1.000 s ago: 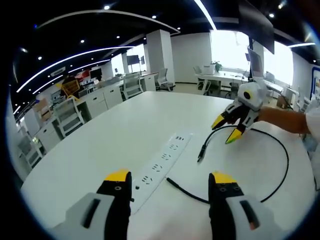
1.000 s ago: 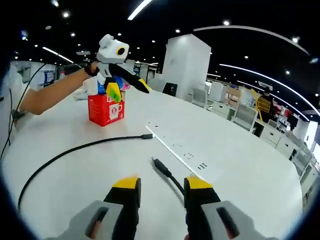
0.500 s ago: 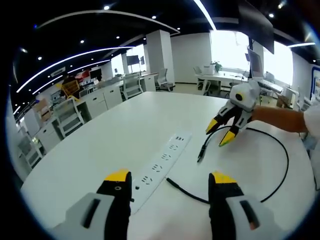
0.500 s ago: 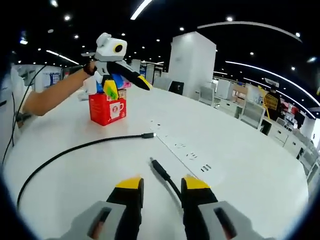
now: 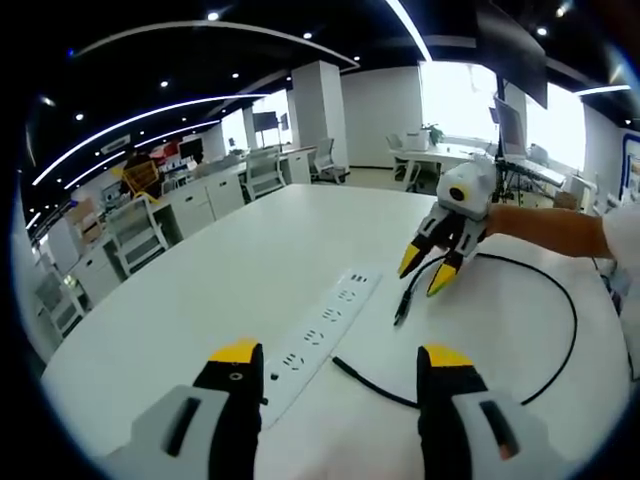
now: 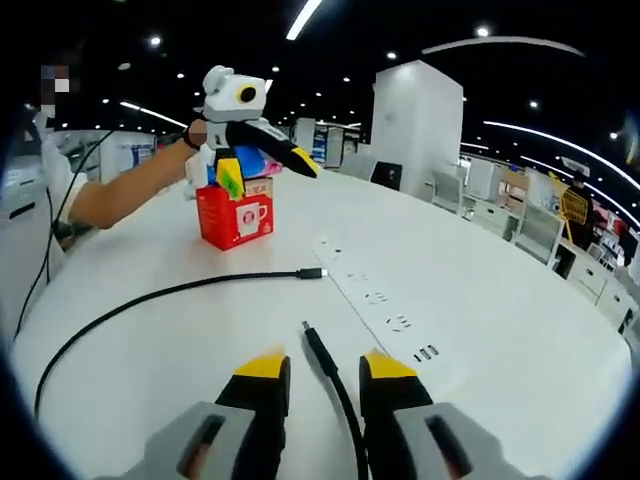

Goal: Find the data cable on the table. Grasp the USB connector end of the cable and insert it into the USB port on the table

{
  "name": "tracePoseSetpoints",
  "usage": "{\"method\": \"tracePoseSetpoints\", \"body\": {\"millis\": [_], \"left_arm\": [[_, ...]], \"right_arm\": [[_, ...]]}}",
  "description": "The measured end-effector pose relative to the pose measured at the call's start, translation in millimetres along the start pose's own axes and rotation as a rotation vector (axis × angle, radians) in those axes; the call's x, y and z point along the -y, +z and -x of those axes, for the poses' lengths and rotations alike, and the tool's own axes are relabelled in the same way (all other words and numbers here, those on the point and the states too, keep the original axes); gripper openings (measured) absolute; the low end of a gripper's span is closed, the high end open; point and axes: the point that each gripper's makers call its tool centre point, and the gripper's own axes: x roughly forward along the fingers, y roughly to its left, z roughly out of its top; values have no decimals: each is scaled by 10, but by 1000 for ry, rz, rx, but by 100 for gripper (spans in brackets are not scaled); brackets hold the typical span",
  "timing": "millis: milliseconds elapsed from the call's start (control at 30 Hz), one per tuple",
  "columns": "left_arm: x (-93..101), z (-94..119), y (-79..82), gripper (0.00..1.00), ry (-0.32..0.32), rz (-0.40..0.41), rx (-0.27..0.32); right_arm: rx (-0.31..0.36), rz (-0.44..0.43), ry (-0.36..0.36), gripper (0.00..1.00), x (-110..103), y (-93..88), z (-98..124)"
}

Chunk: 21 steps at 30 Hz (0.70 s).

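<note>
From the right gripper view, the right tongs [image 6: 326,367] hang low over the white surface [image 6: 520,330] with their yellow-tipped jaws a narrow gap apart, gripping nothing; the nearer connector end [image 6: 317,343] of the black data cable [image 6: 150,297] lies on the surface just ahead of them, its cord running back down between the two jaws. In the left gripper view the left tongs [image 5: 340,356] are held wide, jaws well apart and empty above the surface [image 5: 200,290], and the same right tongs [image 5: 423,270] come in from the right, tips pointing down near one cable end [image 5: 402,305]; I cannot tell whether they touch it. The cable [image 5: 560,290] sweeps in a big loop across the surface, its other end [image 5: 345,366] lying between the left tongs' jaws as seen from there. A long white power strip [image 5: 322,335] lies flat just beside both ends, its USB ports [image 6: 426,353] at the near end in the right gripper view, where the cable's far end [image 6: 311,272] nearly reaches the strip [image 6: 375,297]. Farther back stands a red box [image 6: 236,214] with a mug printed on it, and the left tongs [image 6: 262,162] hover above it, held by a person's hand [image 6: 196,133].
</note>
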Motion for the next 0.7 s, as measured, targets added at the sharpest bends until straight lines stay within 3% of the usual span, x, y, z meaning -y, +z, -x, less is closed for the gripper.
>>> {"method": "tracePoseSetpoints", "body": {"millis": [500, 700], "left_arm": [[-52, -18, 19, 62, -1, 1, 2], [-61, -18, 19, 62, -2, 0, 1]], "right_arm": [[-3, -5, 145, 27, -44, -65, -130], [11, -6, 167, 27, -42, -27, -165]]}}
